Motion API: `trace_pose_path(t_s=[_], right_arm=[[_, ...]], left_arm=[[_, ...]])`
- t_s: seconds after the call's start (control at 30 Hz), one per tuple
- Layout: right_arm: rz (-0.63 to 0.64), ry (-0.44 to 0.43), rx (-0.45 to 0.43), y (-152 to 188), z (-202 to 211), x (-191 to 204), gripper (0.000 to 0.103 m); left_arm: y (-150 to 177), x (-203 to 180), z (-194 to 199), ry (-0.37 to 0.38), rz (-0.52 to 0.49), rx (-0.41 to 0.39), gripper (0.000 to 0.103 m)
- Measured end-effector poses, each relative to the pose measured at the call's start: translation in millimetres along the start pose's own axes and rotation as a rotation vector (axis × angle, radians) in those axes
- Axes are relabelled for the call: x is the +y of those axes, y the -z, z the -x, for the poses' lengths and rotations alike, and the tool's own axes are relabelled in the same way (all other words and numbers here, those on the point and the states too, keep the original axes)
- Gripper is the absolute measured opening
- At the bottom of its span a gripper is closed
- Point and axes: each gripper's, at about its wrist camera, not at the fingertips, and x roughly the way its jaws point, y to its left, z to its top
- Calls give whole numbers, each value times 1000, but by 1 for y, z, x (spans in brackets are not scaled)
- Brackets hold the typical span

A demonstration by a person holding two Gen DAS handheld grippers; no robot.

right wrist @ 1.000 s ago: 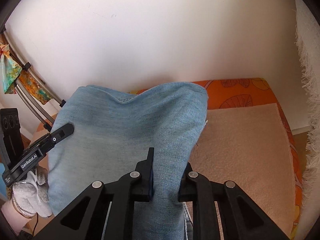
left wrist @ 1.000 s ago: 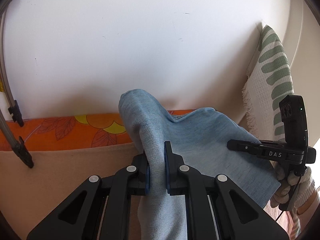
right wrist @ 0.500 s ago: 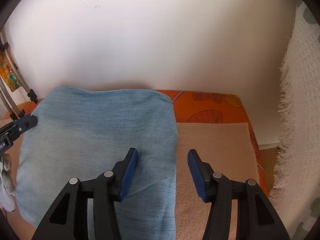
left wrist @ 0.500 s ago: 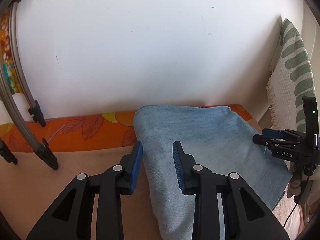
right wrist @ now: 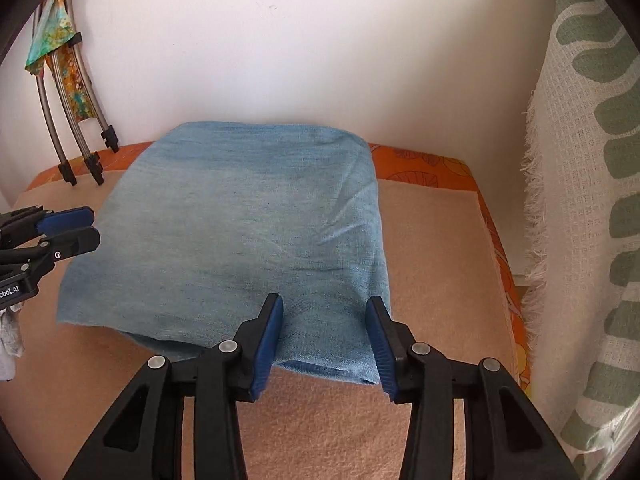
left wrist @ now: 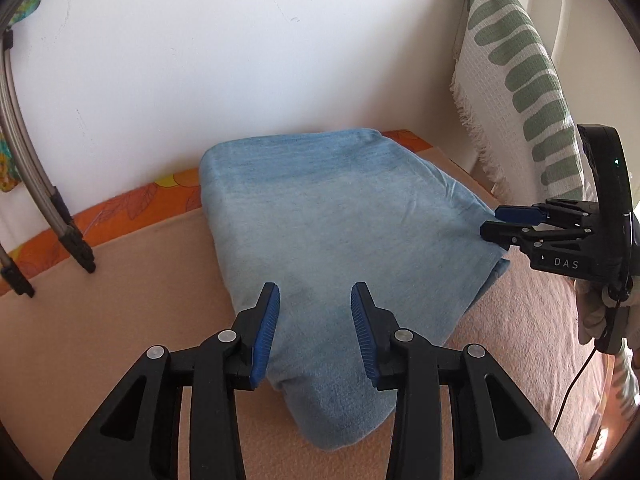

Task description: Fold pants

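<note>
Both grippers have let go since a second ago, and the pants that hung pinched between them now lie flat. From the left wrist, the left gripper point(left wrist: 315, 320) hovers with jaws released over the near end of the folded pants point(left wrist: 340, 216), which rest on the beige blanket point(left wrist: 132, 288) against the wall. From the right wrist, the right gripper point(right wrist: 324, 332) is likewise released above the bundle's near right corner, likely clearing off a finished fold.

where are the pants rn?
The folded pants lie flat on the beige blanket, far edge near the white wall; both views show them just ahead of the open fingers.
</note>
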Motion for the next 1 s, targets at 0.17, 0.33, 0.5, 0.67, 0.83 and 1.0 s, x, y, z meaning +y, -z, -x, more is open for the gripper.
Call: trace_pose_path(t_s=[0.17, 0.33, 0.5, 0.67, 0.83, 1.0], right_arm=[[-70, 34, 26, 7, 20, -3, 48], [-102, 29, 5, 22, 54, 16, 54], [-119, 9, -62, 43, 103, 54, 62], [-102, 13, -123, 64, 149, 98, 70], [-102, -11, -172, 89, 188, 134, 77], [-101, 12, -246, 112, 225, 161, 88]], left_arm=[[17, 11, 31, 12, 7, 16, 36], [32, 14, 79, 39, 49, -21, 49], [47, 4, 127, 36, 40, -67, 58], [64, -4, 174, 51, 54, -104, 64], [82, -18, 215, 42, 41, -155, 70], [97, -25, 249, -4, 43, -213, 75]])
